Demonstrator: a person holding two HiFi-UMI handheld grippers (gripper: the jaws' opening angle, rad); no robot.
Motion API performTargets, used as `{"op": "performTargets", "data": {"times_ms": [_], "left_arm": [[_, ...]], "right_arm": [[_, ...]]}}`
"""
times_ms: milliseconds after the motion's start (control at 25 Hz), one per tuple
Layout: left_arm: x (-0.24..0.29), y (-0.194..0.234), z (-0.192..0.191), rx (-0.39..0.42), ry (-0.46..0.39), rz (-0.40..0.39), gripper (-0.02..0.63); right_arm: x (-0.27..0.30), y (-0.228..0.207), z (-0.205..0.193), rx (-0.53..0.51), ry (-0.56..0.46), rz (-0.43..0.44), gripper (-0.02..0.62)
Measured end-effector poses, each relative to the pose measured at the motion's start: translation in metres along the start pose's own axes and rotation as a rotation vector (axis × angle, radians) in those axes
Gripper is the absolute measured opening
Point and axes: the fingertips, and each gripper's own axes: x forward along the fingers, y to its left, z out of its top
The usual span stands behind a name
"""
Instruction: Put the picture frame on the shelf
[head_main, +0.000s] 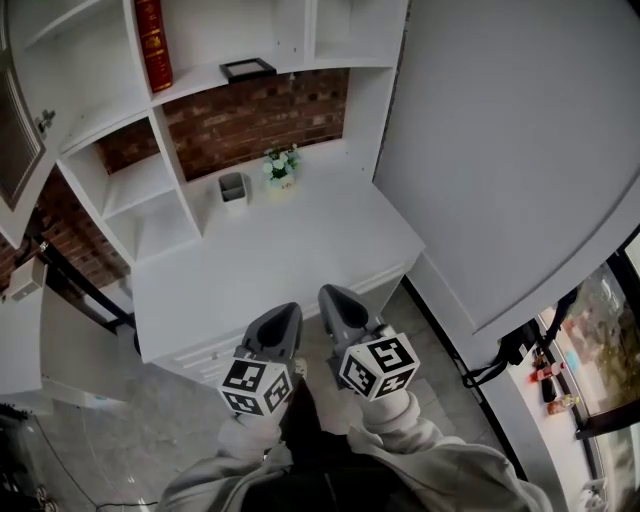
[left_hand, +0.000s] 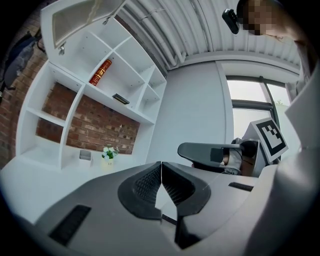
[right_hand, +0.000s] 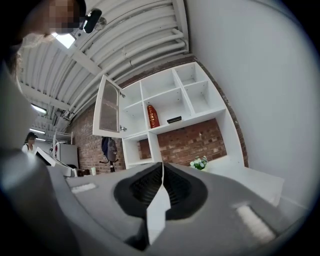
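Note:
The black picture frame lies flat on a white shelf, right of a red book. It also shows small in the left gripper view, the frame, and in the right gripper view, the frame. Both grippers are held low near the desk's front edge, far from the shelf. My left gripper is shut with nothing in it, its jaws meeting. My right gripper is likewise shut and empty, jaws touching.
A white desk carries a small grey cup and a pot of white flowers against a brick back wall. An open cabinet door hangs at upper left. A white wall stands right; a person stands far off.

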Motion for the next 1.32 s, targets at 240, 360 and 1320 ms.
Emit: {"op": "performTargets", "data": {"times_ms": [240, 360, 1320], "left_arm": [[-0.010, -0.025, -0.041, -0.006, 0.024, -0.007, 0.006], [-0.009, -0.032, -0.055, -0.006, 0.052, -0.010, 0.006], [0.008, -0.052, -0.077, -0.039, 0.082, -0.075, 0.006]], "right_arm": [[-0.036, -0.011, -0.032, -0.007, 0.006, -0.072, 0.008], [-0.048, -0.014, -0.055, 0.021, 0.043, -0.097, -0.001], [-0.055, -0.024, -0.061, -0.001, 0.067, -0.121, -0.002]]}}
